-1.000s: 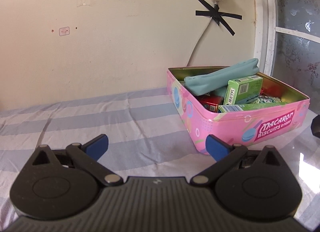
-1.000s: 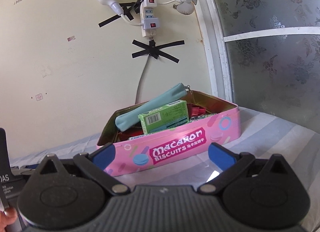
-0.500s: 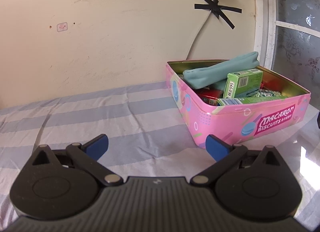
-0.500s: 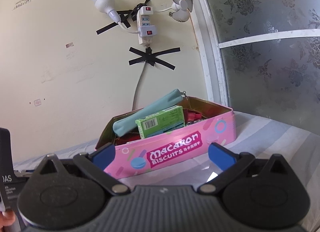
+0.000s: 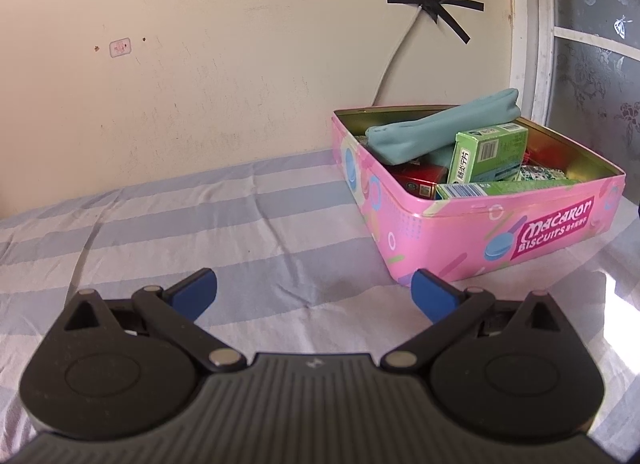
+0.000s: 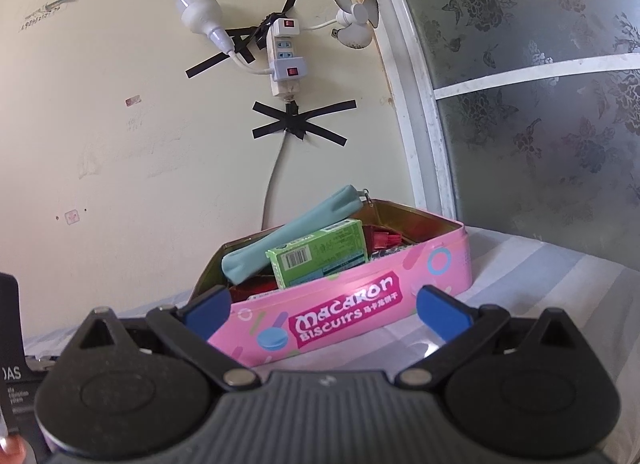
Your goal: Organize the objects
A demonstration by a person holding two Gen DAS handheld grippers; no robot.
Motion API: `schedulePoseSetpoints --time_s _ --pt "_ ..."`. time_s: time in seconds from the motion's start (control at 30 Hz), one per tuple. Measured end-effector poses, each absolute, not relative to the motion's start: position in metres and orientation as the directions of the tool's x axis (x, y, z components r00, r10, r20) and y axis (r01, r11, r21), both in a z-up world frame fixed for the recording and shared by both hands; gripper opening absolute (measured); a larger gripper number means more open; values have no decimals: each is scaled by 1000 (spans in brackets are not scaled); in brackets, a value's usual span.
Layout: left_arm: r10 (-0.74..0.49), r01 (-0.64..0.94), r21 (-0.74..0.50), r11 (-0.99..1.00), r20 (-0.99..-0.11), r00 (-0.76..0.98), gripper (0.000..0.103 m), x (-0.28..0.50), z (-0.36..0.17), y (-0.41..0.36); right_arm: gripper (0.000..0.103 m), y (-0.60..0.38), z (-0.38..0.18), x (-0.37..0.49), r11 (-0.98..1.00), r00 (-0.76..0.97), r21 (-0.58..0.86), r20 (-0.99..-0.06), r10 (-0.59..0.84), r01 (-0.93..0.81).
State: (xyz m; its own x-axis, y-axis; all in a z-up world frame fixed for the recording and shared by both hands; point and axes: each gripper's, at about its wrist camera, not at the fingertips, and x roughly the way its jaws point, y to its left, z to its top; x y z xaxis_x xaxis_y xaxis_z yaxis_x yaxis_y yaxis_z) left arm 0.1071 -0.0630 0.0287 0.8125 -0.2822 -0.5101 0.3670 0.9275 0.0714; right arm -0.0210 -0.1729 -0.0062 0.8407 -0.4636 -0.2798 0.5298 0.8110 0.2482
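A pink Macaron Biscuits tin (image 5: pixel 500 224) stands open on the striped cloth at the right. It holds a teal zip pouch (image 5: pixel 436 126), a green carton (image 5: pixel 486 152), a second green box (image 5: pixel 492 187) and red packets (image 5: pixel 420 180). My left gripper (image 5: pixel 314 292) is open and empty, low over the cloth to the tin's left front. My right gripper (image 6: pixel 324 306) is open and empty in front of the tin (image 6: pixel 344 316), where the pouch (image 6: pixel 292 234) and green carton (image 6: pixel 318 258) show above the rim.
A blue and white striped cloth (image 5: pixel 180 232) covers the surface. A wall with a taped power strip (image 6: pixel 282 60) and cable stands behind the tin. A frosted window (image 6: pixel 540 104) is at the right. A dark object (image 6: pixel 12 348) sits at the right wrist view's left edge.
The left gripper has dropped a little and the tin now sits higher in its view. The right gripper has pulled back slightly. Both stay open.
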Motion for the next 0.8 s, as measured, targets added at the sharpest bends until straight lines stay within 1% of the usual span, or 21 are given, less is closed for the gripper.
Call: schedulePoseSetpoints --time_s 0.37,0.53,0.8 --pt "-277 372 73 925 -539 796 103 112 24 -64 103 -179 -13 -19 802 842 270 -269 -468 532" --pt "-273 371 77 925 -545 793 103 113 23 -65 103 -176 -15 -19 812 841 240 -258 -475 533" --pt "-268 370 75 926 -559 784 103 114 21 -65 103 -176 -17 -18 813 843 244 -257 -472 529"
